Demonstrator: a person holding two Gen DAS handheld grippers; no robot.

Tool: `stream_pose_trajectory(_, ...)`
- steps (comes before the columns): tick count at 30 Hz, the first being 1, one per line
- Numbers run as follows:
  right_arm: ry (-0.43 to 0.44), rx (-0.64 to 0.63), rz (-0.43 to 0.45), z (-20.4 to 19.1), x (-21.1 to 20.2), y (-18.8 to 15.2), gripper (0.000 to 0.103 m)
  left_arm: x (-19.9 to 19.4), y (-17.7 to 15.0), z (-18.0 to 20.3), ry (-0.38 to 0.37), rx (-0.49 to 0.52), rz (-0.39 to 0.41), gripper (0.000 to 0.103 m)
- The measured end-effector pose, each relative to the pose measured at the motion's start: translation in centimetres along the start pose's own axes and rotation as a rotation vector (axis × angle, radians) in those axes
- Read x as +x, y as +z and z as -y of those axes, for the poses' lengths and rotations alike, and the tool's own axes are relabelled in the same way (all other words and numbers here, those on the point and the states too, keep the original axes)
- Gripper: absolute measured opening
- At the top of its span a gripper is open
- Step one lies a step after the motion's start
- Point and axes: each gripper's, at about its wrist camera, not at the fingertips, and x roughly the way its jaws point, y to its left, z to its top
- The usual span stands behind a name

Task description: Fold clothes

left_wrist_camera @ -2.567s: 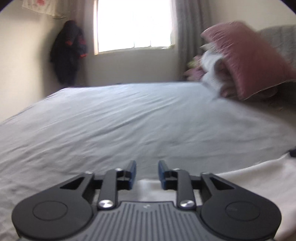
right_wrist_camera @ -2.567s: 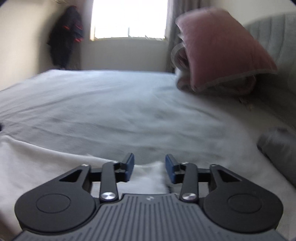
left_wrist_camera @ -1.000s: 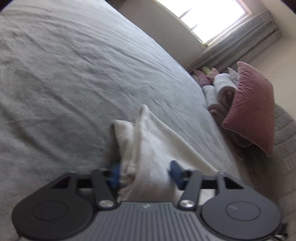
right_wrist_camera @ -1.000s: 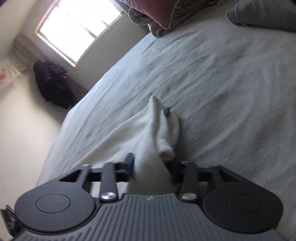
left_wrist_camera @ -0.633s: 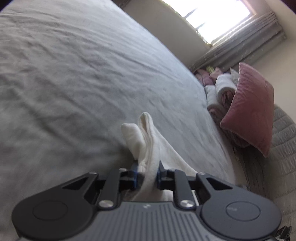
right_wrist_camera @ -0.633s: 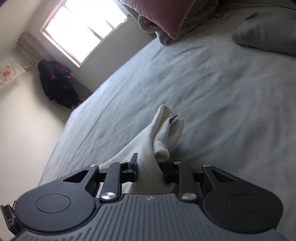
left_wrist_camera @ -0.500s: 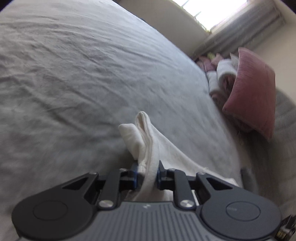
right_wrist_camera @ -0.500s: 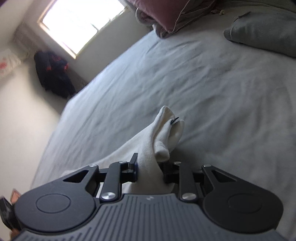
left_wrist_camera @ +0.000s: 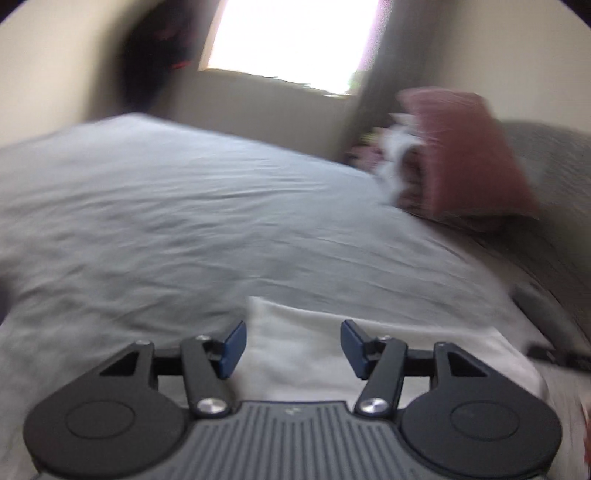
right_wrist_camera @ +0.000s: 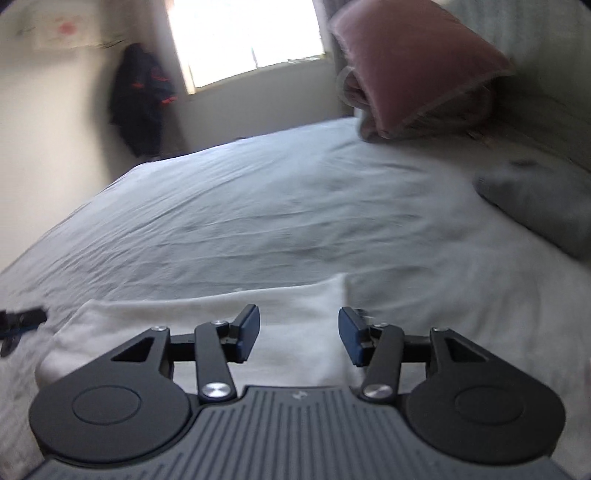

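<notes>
Both wrist views are motion-blurred. The left gripper [left_wrist_camera: 292, 343] hovers over the near left part of a white garment [left_wrist_camera: 306, 354] lying flat on the grey bed [left_wrist_camera: 184, 221]; its jaws are opening, blue pads apart and clear of the cloth, nothing gripped. The right gripper [right_wrist_camera: 298, 334] hovers over the same white garment [right_wrist_camera: 295, 306] near its right edge; its jaws are likewise opening and hold nothing, the fabric merely lying beneath the gap. Only the left wrist view shows the pale folded bedding [left_wrist_camera: 397, 162] stacked to the left of the pink pillow [left_wrist_camera: 465, 155] at the far right, and a dark object [left_wrist_camera: 554, 356], too blurred to identify, at the garment's right margin. Only the right wrist view shows a folded grey garment [right_wrist_camera: 543, 199] on the bed at the right, a blurred dark object [right_wrist_camera: 22, 321] at the left margin, and a sheet of paper [right_wrist_camera: 62, 31] with red marks, unreadable, on the far wall. Common to both: the bright window [right_wrist_camera: 247, 33], a dark jacket [right_wrist_camera: 142, 96] hanging to its left, and the pink pillow [right_wrist_camera: 410, 62]. A small pale emblem [right_wrist_camera: 298, 396] on the right gripper's ribbed body cannot be read.
</notes>
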Motion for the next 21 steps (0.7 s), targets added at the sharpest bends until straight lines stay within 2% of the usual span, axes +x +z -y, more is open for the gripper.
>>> stream_pose_trajectory(1,0.012,-0.020,-0.007,-0.5,0.1,-0.3,0.052,0.1,-0.4,0.6,-0.027,0.044,-0.001,0.058)
stream_pose_trajectory(3,0.023,-0.076,-0.021,-1.4,0.5,-0.8,0.052,0.7,-1.3,0.8,-0.029,0.108,-0.037,0.058)
stream_pose_trajectory(7,-0.018,-0.185,-0.094,-1.6,2.2,-2.2,0.051,1.8,-3.2,1.1,-0.022,0.233,-0.115,0.058)
stream_pose_trajectory(9,-0.025,-0.201,-0.113,-1.1,3.0,-2.7,0.050,1.4,-3.0,1.2,-0.022,0.235,-0.126,0.058)
stream_pose_trajectory(12,-0.021,-0.175,-0.093,-1.0,2.6,-2.5,0.053,-0.5,-1.8,0.4,-0.040,0.154,-0.110,0.059)
stream_pose_trajectory(14,-0.001,-0.149,-0.069,-1.2,2.1,-2.2,0.054,-1.3,-1.1,-0.6,-0.031,0.093,-0.083,0.064)
stream_pose_trajectory(17,0.019,-0.156,-0.041,-2.3,2.0,-2.1,0.054,-0.3,-0.7,-2.6,-0.005,-0.026,-0.117,0.064)
stream_pose_trajectory(19,0.041,-0.160,-0.034,-3.3,2.2,-2.0,0.054,1.0,-1.1,-3.6,-0.016,-0.125,-0.174,0.062)
stream_pose_trajectory(21,0.075,-0.156,-0.036,-4.3,2.6,-2.0,0.044,2.4,-1.6,-4.6,-0.030,-0.225,-0.235,0.061)
